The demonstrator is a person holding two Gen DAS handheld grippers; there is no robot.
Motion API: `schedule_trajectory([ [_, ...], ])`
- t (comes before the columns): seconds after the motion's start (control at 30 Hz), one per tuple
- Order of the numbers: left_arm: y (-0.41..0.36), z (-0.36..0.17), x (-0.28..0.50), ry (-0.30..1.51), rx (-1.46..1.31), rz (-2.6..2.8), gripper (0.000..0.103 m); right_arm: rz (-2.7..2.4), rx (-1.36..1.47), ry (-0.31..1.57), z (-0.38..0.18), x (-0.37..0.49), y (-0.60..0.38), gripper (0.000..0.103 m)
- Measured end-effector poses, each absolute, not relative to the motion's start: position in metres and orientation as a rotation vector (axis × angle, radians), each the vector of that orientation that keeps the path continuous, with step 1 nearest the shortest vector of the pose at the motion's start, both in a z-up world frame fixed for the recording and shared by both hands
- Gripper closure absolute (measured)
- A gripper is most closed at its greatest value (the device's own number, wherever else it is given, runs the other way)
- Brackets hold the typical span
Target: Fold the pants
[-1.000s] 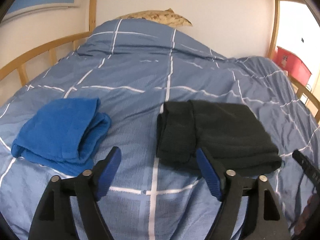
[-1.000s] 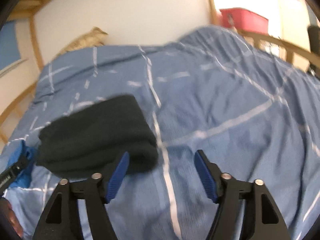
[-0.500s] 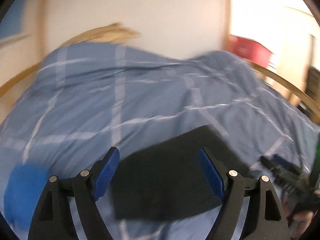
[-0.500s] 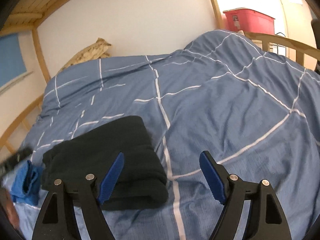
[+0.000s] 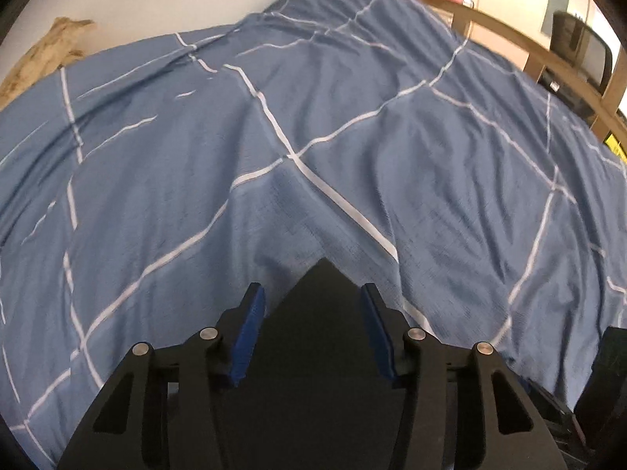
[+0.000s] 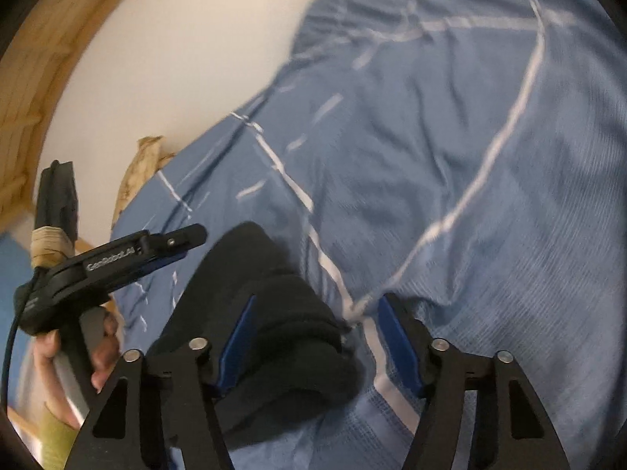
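Over the duvet, both my claws, just closing, stand open astride the folded black pants; a careless pinch could rumple them.

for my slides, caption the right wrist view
Right gripper straddles the folded black pants on the blue checked duvet, jaws closing.

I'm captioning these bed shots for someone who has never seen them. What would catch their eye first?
The folded black pants lie dark on the blue checked duvet. The right gripper straddles their edge, blue pads apart. Left of it, a hand holds the left gripper.
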State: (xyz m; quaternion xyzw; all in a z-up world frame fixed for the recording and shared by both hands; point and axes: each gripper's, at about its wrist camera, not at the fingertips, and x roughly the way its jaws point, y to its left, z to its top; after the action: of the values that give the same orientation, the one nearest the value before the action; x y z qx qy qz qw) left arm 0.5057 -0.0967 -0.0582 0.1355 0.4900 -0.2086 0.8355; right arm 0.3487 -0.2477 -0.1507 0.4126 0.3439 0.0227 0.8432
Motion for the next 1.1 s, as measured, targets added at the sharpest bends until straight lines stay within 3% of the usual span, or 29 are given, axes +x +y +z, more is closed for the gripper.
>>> schedule_trajectory([
  [0.17, -0.109, -0.080, 0.523, 1.098, 0.317, -0.396, 0.053, 0.039, 0.976, 0.728, -0.155, 0.354, -0.251, 0.044],
  [0.33, -0.106, -0.088, 0.530, 1.167, 0.268, -0.399, 0.084, 0.082, 1.014, 0.755, -0.163, 0.360, -0.245, 0.053],
  [0.4, -0.108, -0.087, 0.528, 1.160, 0.269, -0.395, 0.088, 0.102, 1.027, 0.753, -0.167, 0.362, -0.243, 0.063],
  [0.6, -0.111, -0.079, 0.518, 1.108, 0.301, -0.392, 0.092, 0.136, 0.958, 0.720, -0.167, 0.357, -0.241, 0.079],
  [1.1, -0.111, -0.088, 0.521, 1.102, 0.230, -0.346, 0.094, 0.036, 0.775, 0.740, -0.157, 0.341, -0.229, 0.082],
])
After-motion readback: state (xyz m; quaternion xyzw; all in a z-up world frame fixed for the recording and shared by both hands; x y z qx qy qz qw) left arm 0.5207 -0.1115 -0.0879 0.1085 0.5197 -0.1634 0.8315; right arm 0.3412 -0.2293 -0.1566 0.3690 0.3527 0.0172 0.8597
